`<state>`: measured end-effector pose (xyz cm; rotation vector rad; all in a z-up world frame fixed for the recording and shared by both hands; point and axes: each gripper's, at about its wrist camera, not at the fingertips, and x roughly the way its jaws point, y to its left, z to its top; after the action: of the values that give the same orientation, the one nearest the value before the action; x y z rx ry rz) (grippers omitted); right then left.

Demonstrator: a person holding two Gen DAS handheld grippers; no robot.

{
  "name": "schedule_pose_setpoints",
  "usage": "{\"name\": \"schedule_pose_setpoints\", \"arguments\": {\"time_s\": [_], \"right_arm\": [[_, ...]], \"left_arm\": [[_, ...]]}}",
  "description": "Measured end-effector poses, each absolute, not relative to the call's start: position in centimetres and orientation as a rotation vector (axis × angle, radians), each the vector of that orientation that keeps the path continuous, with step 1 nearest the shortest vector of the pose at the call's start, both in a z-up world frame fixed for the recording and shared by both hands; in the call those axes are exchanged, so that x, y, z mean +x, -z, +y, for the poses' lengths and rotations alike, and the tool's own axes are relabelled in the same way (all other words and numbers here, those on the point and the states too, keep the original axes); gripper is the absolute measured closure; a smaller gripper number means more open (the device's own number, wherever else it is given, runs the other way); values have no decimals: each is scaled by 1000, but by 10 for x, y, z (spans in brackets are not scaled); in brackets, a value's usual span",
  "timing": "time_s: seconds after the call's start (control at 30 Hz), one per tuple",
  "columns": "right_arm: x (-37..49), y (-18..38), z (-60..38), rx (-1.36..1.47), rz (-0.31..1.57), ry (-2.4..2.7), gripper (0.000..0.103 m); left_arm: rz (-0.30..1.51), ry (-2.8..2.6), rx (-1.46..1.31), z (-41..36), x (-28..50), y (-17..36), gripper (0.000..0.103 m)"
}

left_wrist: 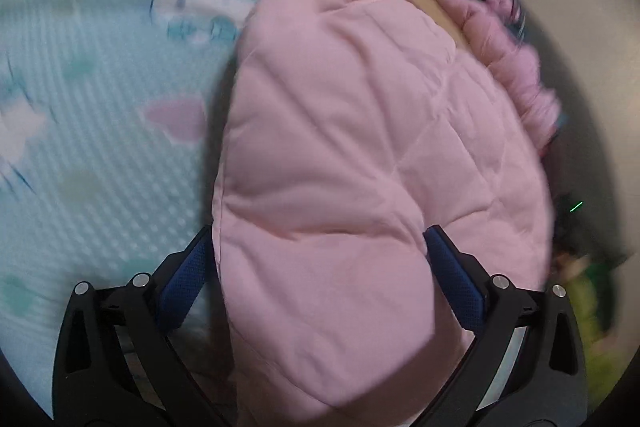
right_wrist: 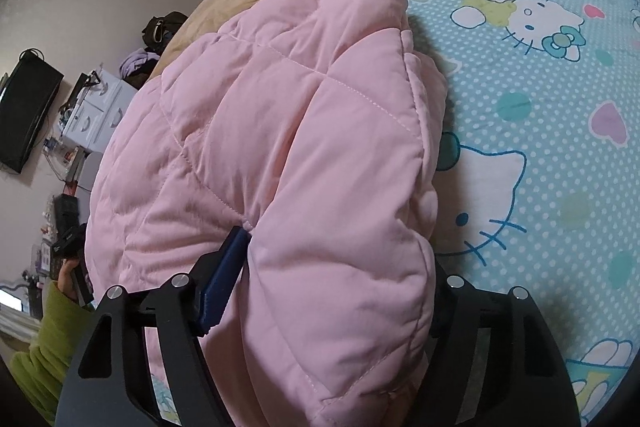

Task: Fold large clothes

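Both claws pinch the coat [left_wrist: 352, 131] above the sheet [right_wrist: 540, 131] — left gripper [left_wrist: 316, 247], right gripper [right_wrist: 340, 251]. I should keep edges level and lower evenly — no twist.

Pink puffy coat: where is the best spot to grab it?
Grab the pink puffy coat at its stitched edge, coming from the near side, as the left gripper and right gripper do. The puffy quilted middle looks too thick to pinch; the edge squashes thinner.
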<state>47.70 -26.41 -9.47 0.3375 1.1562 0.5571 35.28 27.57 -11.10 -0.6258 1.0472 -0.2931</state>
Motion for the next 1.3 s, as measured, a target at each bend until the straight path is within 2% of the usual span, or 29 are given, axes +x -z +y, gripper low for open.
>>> {"name": "schedule_pose_setpoints", "arguments": {"time_s": [0.13,0.23,0.3,0.33,0.37,0.4,0.43,0.5,0.67,0.9,1.3], "right_arm": [[475,96,-269,339,1158,-556,31],[477,96,-272,335,1160,-561,35],[476,92,-271,327,1155,-567,44],[475,89,-270,328,1157,-563,53],[473,84,-269,327,1154,-557,60],[471,79,-269,322,1148,-552,63],[470,74,-269,323,1137,-548,68],[465,63,-270,348,1126,-536,72],[441,31,-273,393,1085,-557,76],[394,-6,-261,314,1057,-587,76],[348,-6,-261,309,1076,-585,76]], "left_arm": [[1023,309,-624,264,360,113,8],[1003,304,-602,247,368,108,17],[990,282,-566,239,367,101,27],[981,271,-538,235,365,95,31],[975,267,-523,231,366,90,39],[968,265,-511,229,364,84,49],[964,260,-503,229,362,77,53],[953,263,-480,227,360,64,63],[933,270,-454,230,342,40,67],[918,258,-390,222,296,14,67],[932,240,-395,218,262,19,67]]}}
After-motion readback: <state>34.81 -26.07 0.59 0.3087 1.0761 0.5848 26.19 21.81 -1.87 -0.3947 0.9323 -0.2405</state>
